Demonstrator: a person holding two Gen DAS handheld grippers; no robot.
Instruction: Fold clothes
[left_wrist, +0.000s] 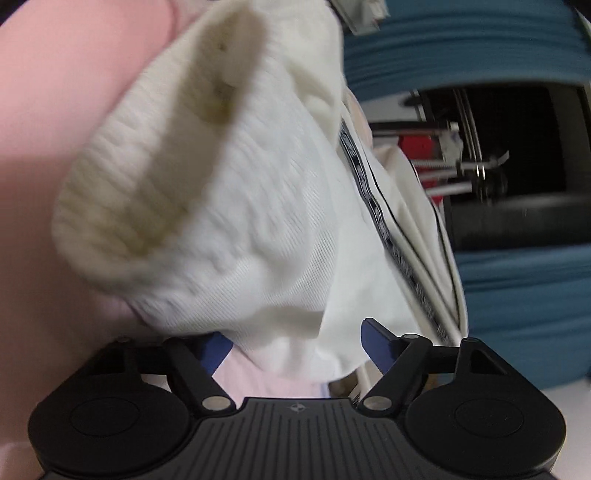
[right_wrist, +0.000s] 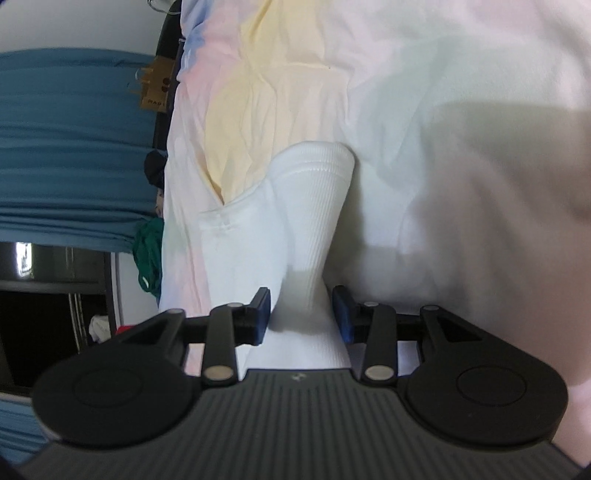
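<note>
The jaws of the right gripper (right_wrist: 301, 314) are pressed onto a white ribbed sock (right_wrist: 314, 221), which lies on the pastel sheet (right_wrist: 424, 92). The left gripper (left_wrist: 295, 345) stands wide open, and another white sock (left_wrist: 221, 203), blurred, hangs over its fingers; I cannot tell if it is held. To fold well, the cuffs should meet evenly. The sheet's edge (right_wrist: 168, 184) is near on one side; the other side gives free room.

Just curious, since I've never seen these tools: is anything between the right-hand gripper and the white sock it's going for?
Nothing visible. The white sock already lies between the right gripper's blue pads, on the pastel sheet.
</note>
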